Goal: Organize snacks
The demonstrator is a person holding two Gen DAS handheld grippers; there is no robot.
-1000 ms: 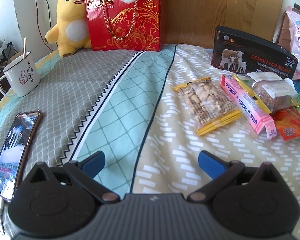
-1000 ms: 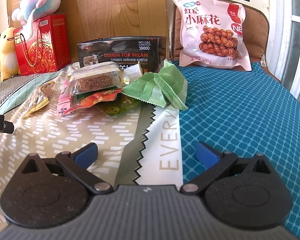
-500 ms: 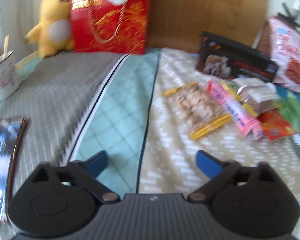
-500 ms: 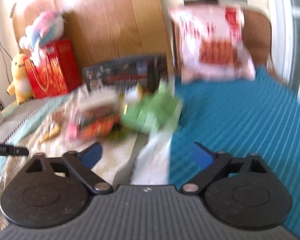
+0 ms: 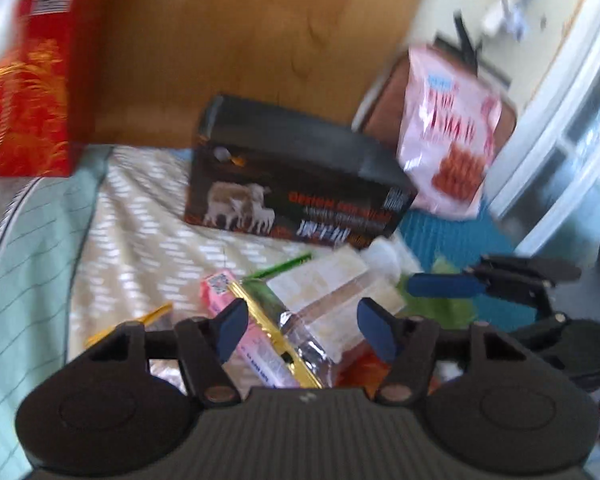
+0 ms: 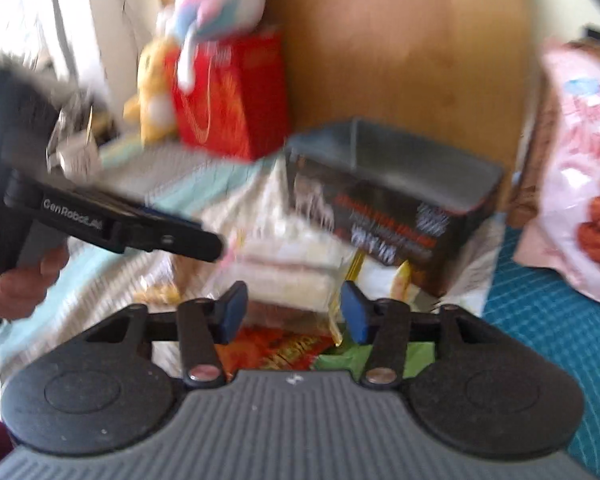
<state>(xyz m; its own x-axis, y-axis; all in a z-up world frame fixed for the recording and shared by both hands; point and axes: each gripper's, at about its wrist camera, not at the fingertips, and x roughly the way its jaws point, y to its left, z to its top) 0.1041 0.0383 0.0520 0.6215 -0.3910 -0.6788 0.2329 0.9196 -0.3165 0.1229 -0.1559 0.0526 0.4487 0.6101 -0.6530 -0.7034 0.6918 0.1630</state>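
Note:
A pile of small snack packets lies on the patterned bedspread [image 5: 148, 236]. In the left wrist view my left gripper [image 5: 303, 332] hovers over a pink bar [image 5: 220, 286], a gold-edged packet [image 5: 268, 312] and a clear packet with a white label [image 5: 328, 284]. Its jaws are closing, and the pads do not visibly press on anything. My right gripper [image 6: 293, 314] hangs over the same clear packet [image 6: 284, 276], a red-orange packet [image 6: 284, 350] and a green packet [image 6: 340, 360]. Its jaws are closing too, with nothing visibly gripped. Both views are blurred.
A black box [image 5: 300, 200] stands behind the pile, with a big pink snack bag [image 5: 448, 128] to its right and a red gift box [image 5: 24, 80] to its left. A yellow plush toy [image 6: 152, 96] sits by the red box. A hand [image 6: 20, 284] holds the left gripper's handle.
Both grippers have swung in over the snack pile from opposite sides and now nearly meet. Their jaws have narrowed. The phone and mug have left the left wrist view.

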